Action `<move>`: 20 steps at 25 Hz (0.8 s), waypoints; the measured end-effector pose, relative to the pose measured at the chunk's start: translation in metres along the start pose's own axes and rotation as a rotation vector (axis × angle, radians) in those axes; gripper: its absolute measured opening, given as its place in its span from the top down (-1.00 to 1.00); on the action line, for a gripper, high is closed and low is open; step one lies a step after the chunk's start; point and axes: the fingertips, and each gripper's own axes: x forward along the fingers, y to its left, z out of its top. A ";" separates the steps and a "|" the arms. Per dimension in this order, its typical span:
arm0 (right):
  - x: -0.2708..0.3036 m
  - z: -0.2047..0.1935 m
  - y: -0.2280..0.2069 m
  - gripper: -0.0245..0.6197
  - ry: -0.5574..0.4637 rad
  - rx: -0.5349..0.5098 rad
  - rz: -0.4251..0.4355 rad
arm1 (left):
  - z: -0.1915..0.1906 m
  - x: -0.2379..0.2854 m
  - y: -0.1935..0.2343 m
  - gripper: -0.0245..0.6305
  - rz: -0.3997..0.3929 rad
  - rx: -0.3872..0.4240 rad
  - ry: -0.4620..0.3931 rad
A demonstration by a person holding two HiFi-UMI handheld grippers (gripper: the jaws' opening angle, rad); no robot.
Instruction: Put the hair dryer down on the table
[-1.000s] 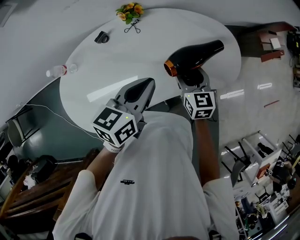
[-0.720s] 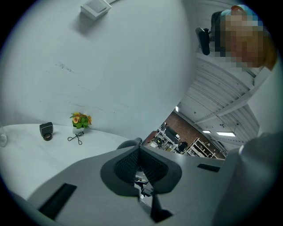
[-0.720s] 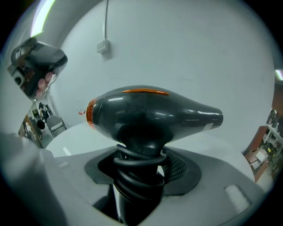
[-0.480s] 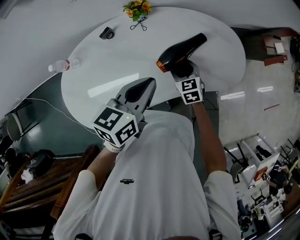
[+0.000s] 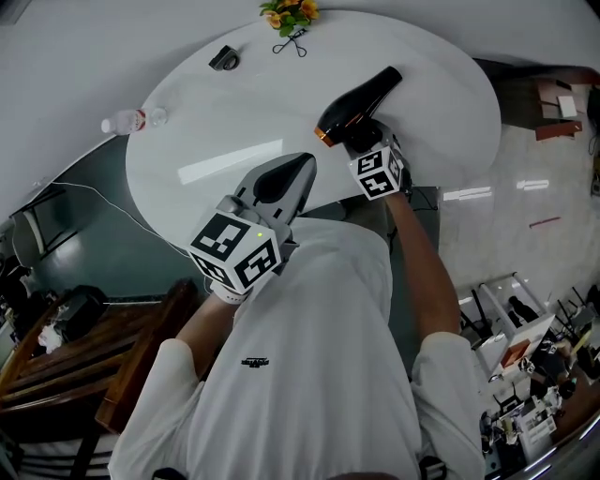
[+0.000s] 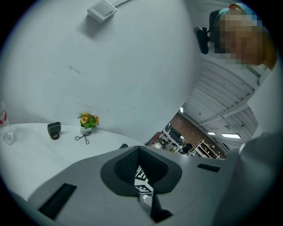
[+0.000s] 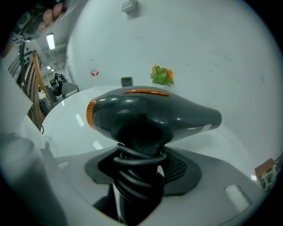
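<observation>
The black hair dryer (image 5: 367, 97) with an orange ring hangs low over the near right part of the white round table (image 5: 216, 141). Whether it touches the top I cannot tell. My right gripper (image 5: 362, 141) is shut on its handle, which has the cord coiled round it. In the right gripper view the hair dryer's body (image 7: 150, 112) lies crosswise just past the right gripper (image 7: 140, 165), orange end at the left. My left gripper (image 5: 284, 176) is held at the table's near edge, shut and with nothing in it. In its own view the left gripper (image 6: 142, 178) points across the table (image 6: 31, 150).
At the table's far side stand a small pot of flowers (image 5: 289, 12), scissors (image 5: 292, 39) and a small black device (image 5: 223, 58). A water bottle (image 5: 127, 120) lies at the left edge. Wooden furniture (image 5: 131, 366) stands at the lower left, shelves with clutter (image 5: 525, 356) at the lower right.
My right gripper has sunk toward the table with the hair dryer and rolled, so the dryer now lies farther in and to the left. The left gripper has stayed put.
</observation>
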 end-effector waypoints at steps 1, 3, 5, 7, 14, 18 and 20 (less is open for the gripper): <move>0.004 -0.001 0.000 0.06 0.007 -0.004 0.004 | 0.000 0.000 0.002 0.90 0.004 -0.002 0.001; 0.011 -0.005 0.000 0.06 0.022 -0.011 0.007 | -0.001 0.000 0.004 0.90 0.010 -0.007 0.002; 0.017 -0.008 0.001 0.05 0.042 -0.018 0.011 | -0.001 -0.001 0.006 0.90 0.014 -0.011 0.003; 0.023 -0.012 0.001 0.04 0.062 -0.023 0.019 | 0.000 -0.001 0.008 0.90 0.018 -0.013 0.004; 0.029 -0.015 0.002 0.02 0.071 -0.014 0.039 | 0.000 0.001 0.009 0.90 0.022 -0.015 0.005; 0.029 -0.018 0.002 0.00 0.088 0.012 0.069 | -0.001 0.002 0.005 0.90 0.016 -0.009 0.009; 0.028 -0.018 0.001 -0.05 0.093 -0.002 0.073 | -0.001 0.002 0.004 0.90 0.014 -0.008 0.007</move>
